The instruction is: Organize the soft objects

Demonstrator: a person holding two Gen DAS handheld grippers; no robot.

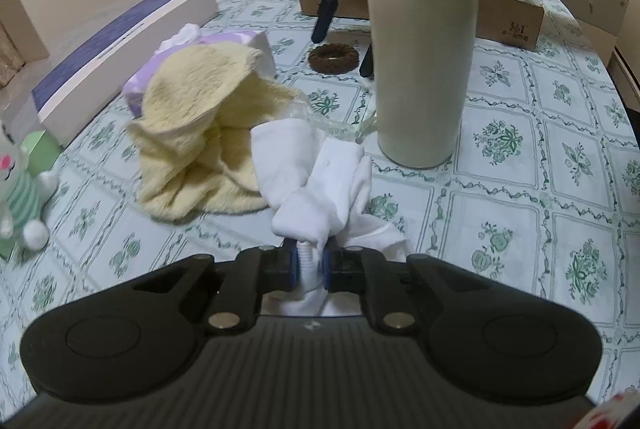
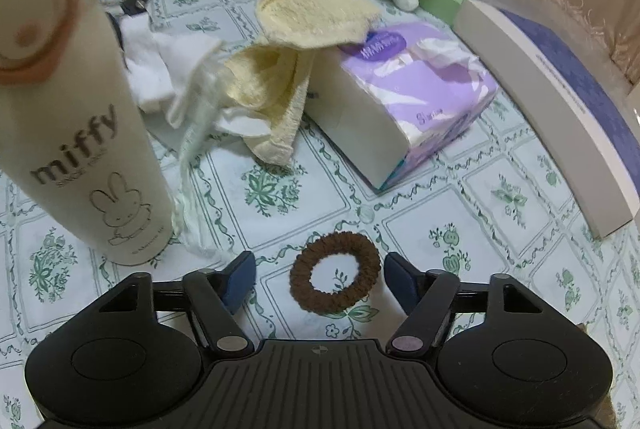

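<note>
Left wrist view shows the left gripper (image 1: 310, 265) nearly closed, pinching a white cloth (image 1: 320, 185) whose bunched length runs straight ahead from the jaws, against a yellow towel (image 1: 196, 141) to its left. Lifting may drag the towel, or brush the cream bottle (image 1: 420, 41) ahead to the right, which could tip. In the right wrist view, the right gripper (image 2: 320, 275) stands wide open and empty around a brown hair tie (image 2: 335, 272), a flat ring on the tabletop (image 2: 460, 213) with no long axis; closing may only push it.
</note>
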